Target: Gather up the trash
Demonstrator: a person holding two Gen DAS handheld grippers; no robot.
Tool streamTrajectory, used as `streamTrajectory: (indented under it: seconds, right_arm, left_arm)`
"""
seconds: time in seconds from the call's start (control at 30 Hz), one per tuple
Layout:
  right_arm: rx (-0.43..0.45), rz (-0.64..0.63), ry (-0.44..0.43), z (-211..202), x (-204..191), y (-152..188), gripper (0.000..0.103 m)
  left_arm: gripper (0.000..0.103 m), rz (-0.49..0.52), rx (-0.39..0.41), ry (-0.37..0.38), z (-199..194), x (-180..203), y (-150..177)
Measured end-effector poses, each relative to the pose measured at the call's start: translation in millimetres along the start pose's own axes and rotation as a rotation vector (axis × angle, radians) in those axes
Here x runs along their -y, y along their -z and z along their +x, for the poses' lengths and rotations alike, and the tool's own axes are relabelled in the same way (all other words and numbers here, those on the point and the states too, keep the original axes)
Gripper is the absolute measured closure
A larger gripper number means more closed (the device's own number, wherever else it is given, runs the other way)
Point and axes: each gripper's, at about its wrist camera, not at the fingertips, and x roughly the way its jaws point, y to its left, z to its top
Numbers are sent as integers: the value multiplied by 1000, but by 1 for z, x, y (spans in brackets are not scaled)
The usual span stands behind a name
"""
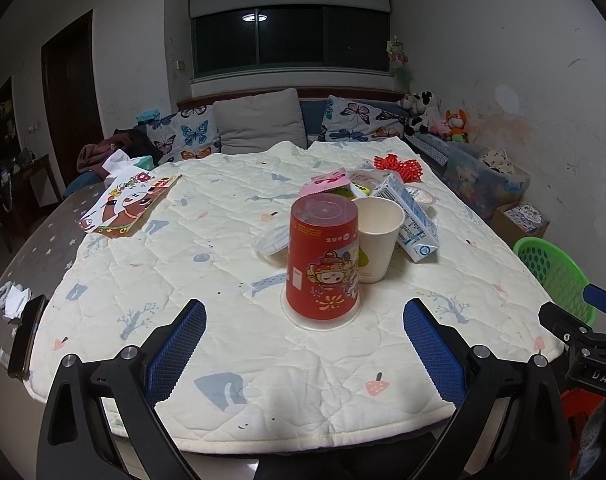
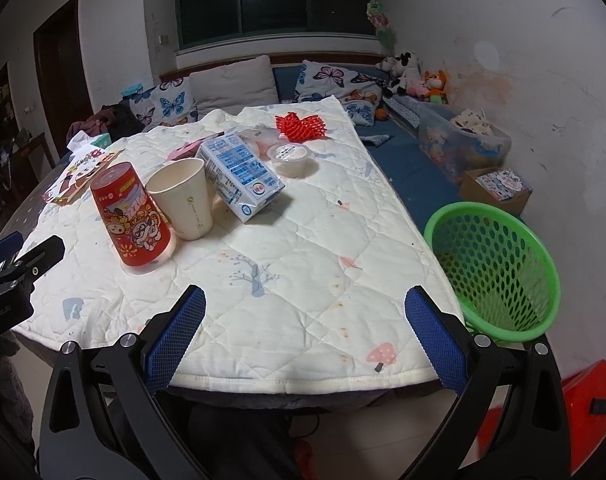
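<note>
Hovering at the table's near edge, both the left gripper (image 1: pixel 305 344) and right gripper (image 2: pixel 305 334) gape empty; the red cup (image 1: pixel 323 256) stands mid-table, green basket (image 2: pixel 499 276) waiting off its right edge for trash.

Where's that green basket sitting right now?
The green basket sits off the table's right edge in the right wrist view, near the cardboard box.

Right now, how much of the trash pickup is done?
Nothing looks collected: the green basket appears empty. Nothing is in hand; the left gripper and right gripper are open. Left on the table: red cup, paper cup, milk carton, pudding cup.
</note>
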Motion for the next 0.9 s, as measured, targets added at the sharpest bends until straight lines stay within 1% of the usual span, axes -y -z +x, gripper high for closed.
streamTrajectory:
  seconds: [0.3, 0.9]
  right_arm:
    - [-5, 0, 4, 0, 2, 0, 4]
    - [-13, 5, 4, 7, 4, -1, 4]
  left_arm:
    - [7, 33, -3, 22, 2, 6, 0]
    - [7, 30, -10, 23, 7, 5, -2]
